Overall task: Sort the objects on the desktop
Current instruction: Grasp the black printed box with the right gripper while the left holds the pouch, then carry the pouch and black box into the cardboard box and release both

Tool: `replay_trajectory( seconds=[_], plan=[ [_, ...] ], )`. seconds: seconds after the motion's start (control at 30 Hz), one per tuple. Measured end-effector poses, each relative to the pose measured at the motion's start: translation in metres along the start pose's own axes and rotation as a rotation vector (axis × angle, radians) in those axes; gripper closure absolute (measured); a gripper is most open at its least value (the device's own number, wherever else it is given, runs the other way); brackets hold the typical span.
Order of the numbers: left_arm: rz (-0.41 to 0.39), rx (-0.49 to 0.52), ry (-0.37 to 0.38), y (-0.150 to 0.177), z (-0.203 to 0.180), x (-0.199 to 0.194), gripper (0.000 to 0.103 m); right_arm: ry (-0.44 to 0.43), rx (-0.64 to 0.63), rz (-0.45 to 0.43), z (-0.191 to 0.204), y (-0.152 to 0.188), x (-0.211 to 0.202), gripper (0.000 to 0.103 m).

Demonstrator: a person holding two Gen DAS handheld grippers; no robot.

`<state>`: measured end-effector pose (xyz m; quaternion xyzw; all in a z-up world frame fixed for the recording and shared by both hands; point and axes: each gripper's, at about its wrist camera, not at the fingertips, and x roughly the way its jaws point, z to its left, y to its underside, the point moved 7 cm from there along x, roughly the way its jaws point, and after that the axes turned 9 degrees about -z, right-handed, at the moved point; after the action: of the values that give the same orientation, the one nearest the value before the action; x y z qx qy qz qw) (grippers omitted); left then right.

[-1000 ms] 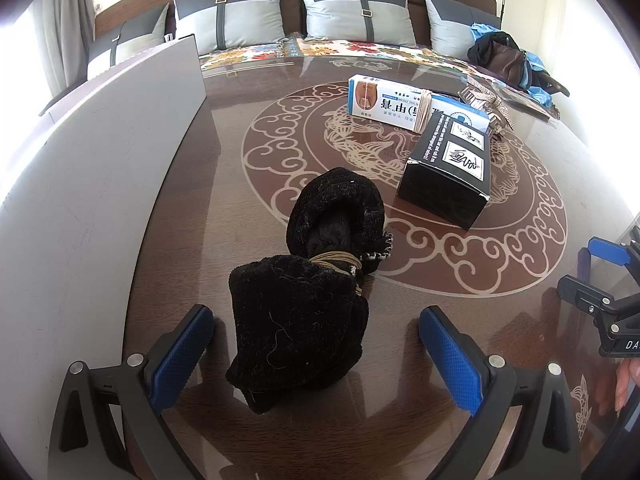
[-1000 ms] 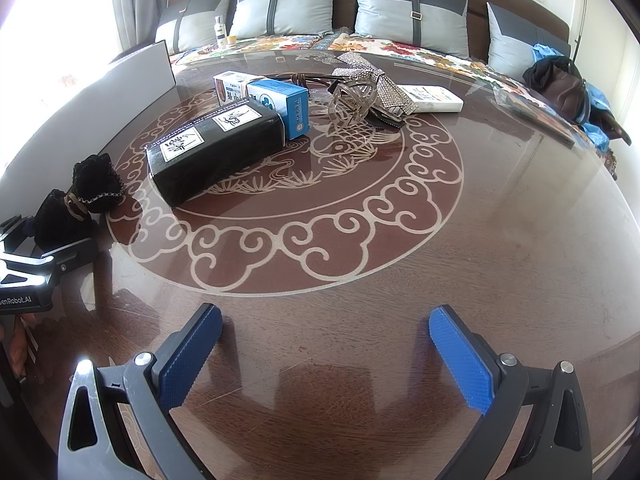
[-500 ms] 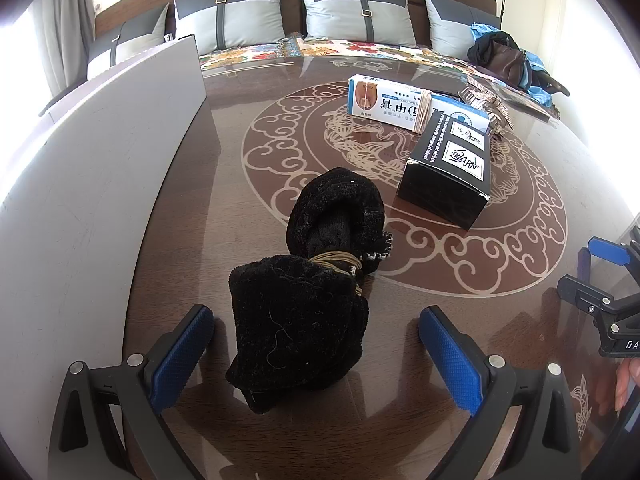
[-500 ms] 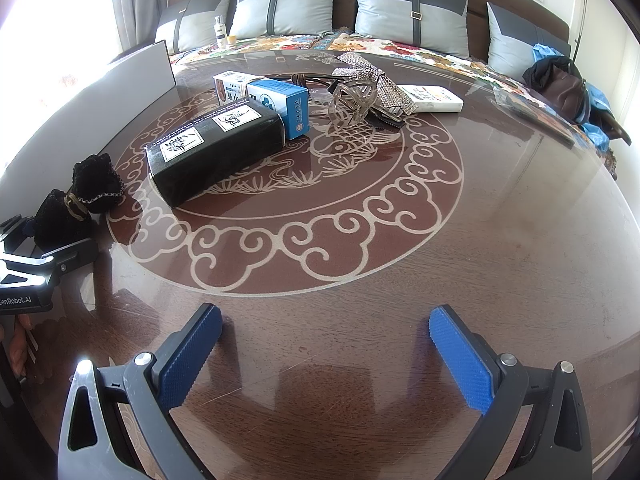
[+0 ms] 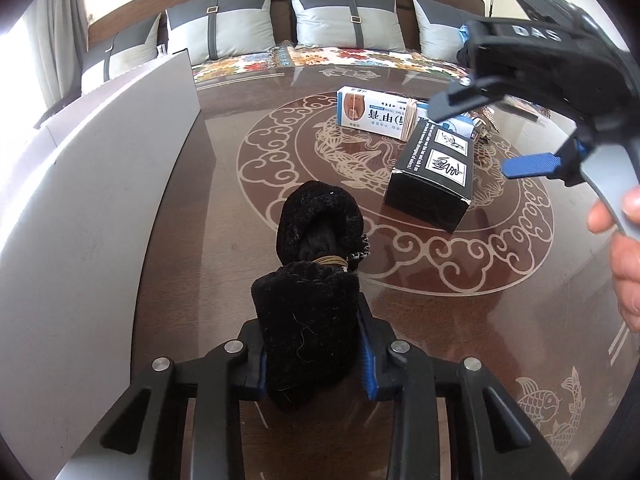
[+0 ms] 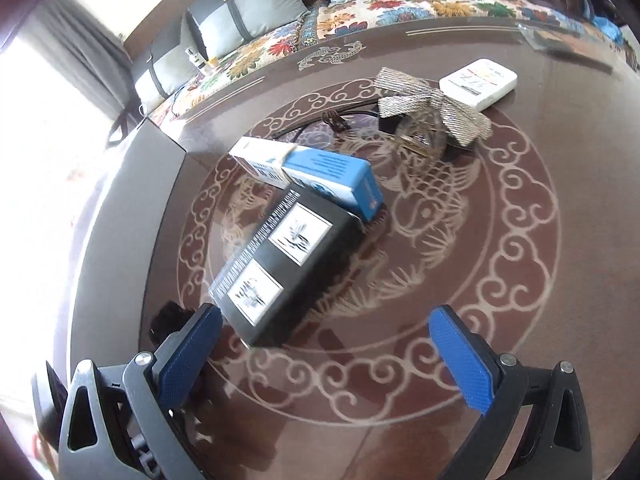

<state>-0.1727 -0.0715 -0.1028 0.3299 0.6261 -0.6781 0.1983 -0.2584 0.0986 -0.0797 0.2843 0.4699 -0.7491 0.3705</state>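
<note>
Left gripper (image 5: 314, 356) pinched on the near end of a black fuzzy bundle (image 5: 316, 280), blue pads pressed into the plush on both sides. Bundle tied round the middle with a thin tan band (image 5: 329, 260), far half stretching away from the fingers along the dark patterned table (image 5: 224, 216). Whether the bundle rests on the table or hangs just clear of it, not possible to tell. Grey upright panel (image 5: 100, 184) running close along the left side of the bundle.

Right gripper (image 6: 324, 354) spread wide, nothing between the fingers, tilted and hovering above the table. Seen from the left wrist view at upper right, held in a hand (image 5: 624, 248), raised over the boxes.

Black box (image 6: 288, 256) with two white labels lying just ahead of the right gripper, its near corner close to the left blue pad (image 6: 188, 354), not touching it. Blue and white box (image 6: 316, 176) lying against the far end of the black box. Beyond these, a silver woven ribbon piece (image 6: 432, 104) and a small white box (image 6: 478, 84), well apart from both grippers.
</note>
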Motion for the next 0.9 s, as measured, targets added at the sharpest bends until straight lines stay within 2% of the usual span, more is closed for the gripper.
replay_trajectory(
  seconds=[0.1, 0.2, 0.23, 0.27, 0.37, 0.43, 0.57, 0.7, 0.83, 0.9],
  plan=[
    [0.006, -0.033, 0.01, 0.0, 0.004, -0.001, 0.071, 0.08, -0.01, 0.021, 0.024, -0.014, 0.024, 0.0],
    [0.006, -0.042, 0.015, 0.0, 0.007, -0.003, 0.071, 0.215, -0.073, 0.112, 0.03, -0.008, 0.05, 0.0],
    [0.004, -0.041, 0.016, 0.0, 0.007, -0.004, 0.071, 0.236, -0.088, 0.143, 0.027, -0.002, 0.055, 0.0],
    [0.001, -0.041, 0.017, -0.001, 0.007, -0.004, 0.071, 0.242, -0.107, 0.13, 0.028, 0.0, 0.054, 0.005],
    [-0.012, -0.054, 0.03, -0.005, 0.008, -0.007, 0.071, 0.204, -0.142, 0.064, 0.027, 0.001, 0.036, 0.037],
    [-0.018, -0.079, 0.049, -0.008, 0.008, -0.009, 0.071, 0.185, -0.193, 0.042, 0.022, 0.003, 0.023, 0.043],
    [-0.04, -0.167, 0.128, -0.017, 0.008, -0.026, 0.071, 0.089, -0.227, 0.029, 0.005, 0.013, -0.012, 0.044],
    [-0.116, -0.213, 0.175, -0.036, 0.01, -0.068, 0.071, -0.018, -0.208, 0.017, -0.001, 0.022, -0.056, 0.044],
    [-0.205, -0.298, 0.191, -0.057, 0.038, -0.122, 0.071, -0.112, -0.218, -0.029, 0.031, 0.018, -0.091, 0.044],
    [-0.236, -0.309, 0.15, -0.063, 0.066, -0.145, 0.071, -0.181, -0.235, -0.062, 0.067, 0.012, -0.104, 0.044]
  ],
)
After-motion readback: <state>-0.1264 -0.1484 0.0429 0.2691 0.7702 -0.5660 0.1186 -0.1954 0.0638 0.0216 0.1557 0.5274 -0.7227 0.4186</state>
